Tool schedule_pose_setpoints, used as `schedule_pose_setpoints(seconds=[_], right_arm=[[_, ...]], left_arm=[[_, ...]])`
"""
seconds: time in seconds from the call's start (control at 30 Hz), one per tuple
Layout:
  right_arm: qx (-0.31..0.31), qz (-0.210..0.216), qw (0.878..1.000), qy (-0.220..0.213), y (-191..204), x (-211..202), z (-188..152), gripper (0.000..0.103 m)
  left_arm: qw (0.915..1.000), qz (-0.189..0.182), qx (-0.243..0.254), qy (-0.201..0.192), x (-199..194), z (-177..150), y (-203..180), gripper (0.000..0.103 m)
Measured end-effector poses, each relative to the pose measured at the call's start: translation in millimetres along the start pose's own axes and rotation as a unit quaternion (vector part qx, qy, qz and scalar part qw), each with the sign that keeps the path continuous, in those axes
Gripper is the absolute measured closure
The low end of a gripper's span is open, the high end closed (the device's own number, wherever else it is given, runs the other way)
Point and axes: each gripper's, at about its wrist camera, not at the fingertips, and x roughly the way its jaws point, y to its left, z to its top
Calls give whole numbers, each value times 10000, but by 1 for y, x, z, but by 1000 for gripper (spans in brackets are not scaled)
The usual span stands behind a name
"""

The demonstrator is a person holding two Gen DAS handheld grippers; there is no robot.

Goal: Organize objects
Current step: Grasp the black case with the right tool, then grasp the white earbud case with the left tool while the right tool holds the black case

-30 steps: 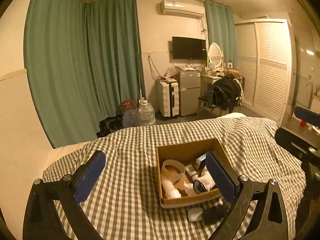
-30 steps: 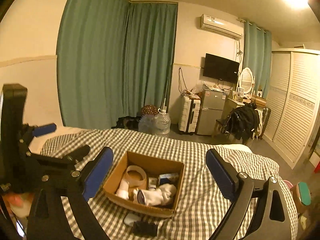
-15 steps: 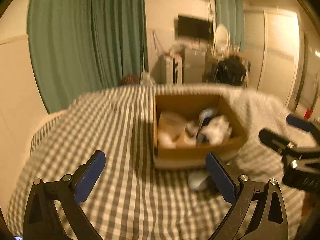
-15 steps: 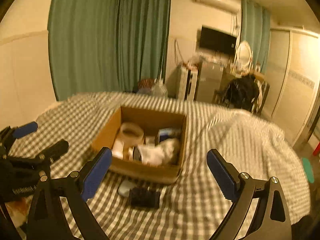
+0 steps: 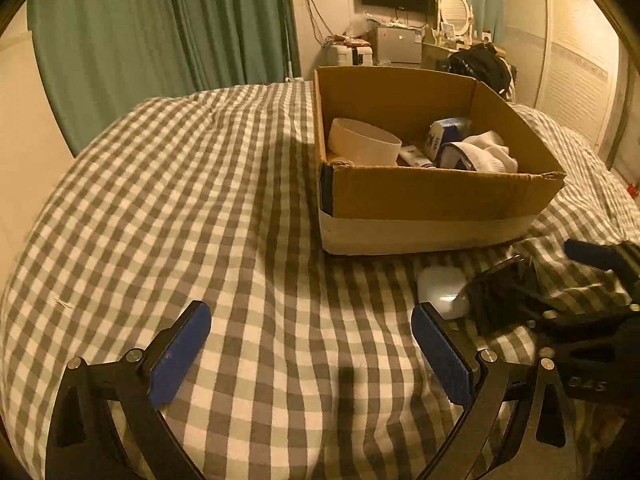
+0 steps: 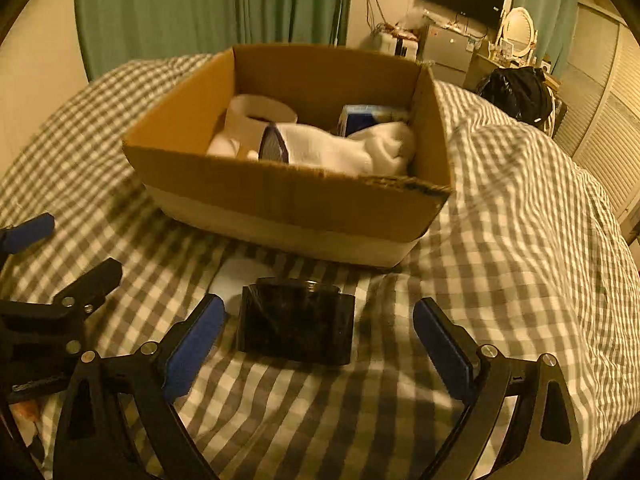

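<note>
Checked bedspread [image 6: 500,240] below, my right gripper [image 6: 316,344] spread wide around the black jar [image 6: 296,330] lying before the cardboard box [image 6: 288,196], left gripper [image 5: 308,356] also unclenched; it looks rigid, glossy, slippery, so I'd pinch its flat sides.

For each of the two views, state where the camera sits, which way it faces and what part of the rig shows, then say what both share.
Left wrist: sits on the left gripper, low over the checked bedspread, facing the cardboard box up right; its own open blue-padded fingers show, plus the right gripper at the right edge.
Right wrist: sits on the right gripper, facing the box beyond a black object lying between its open fingers; the left gripper shows at the left edge.
Shared: box, white socks, black object, small white object, bedspread.
</note>
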Motion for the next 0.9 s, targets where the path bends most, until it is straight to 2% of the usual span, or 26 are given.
schedule_pose_setpoints(seconds=[0.23,0.27,0.33,0.43,0.57,0.7,0.9], right_arm=[[44,162,9991,384,-1,21,0,9],[48,199,9988,441,-2,23,0,10],[38,306,9975,632,0,33,2,27],[-33,331,9966,755,3,38,1,29],[13,335,9977,587,0,28,-1,29],[102,209,9997,42,-8,-3,-1,29],[183,85,9987,-468,-23,-37,7,29]], left_arm=[[9999,-47,-93,87,2,0,4,0],[9999,-51,-104,93,3,0,4,0],[9999,-20,-110,105,3,0,4,0],[9998,20,-108,138,4,-1,3,0],[9998,119,-91,159,6,-2,1,0],[9995,227,-8,205,9,-3,-7,0],[9994,89,93,306,18,-1,-34,0]])
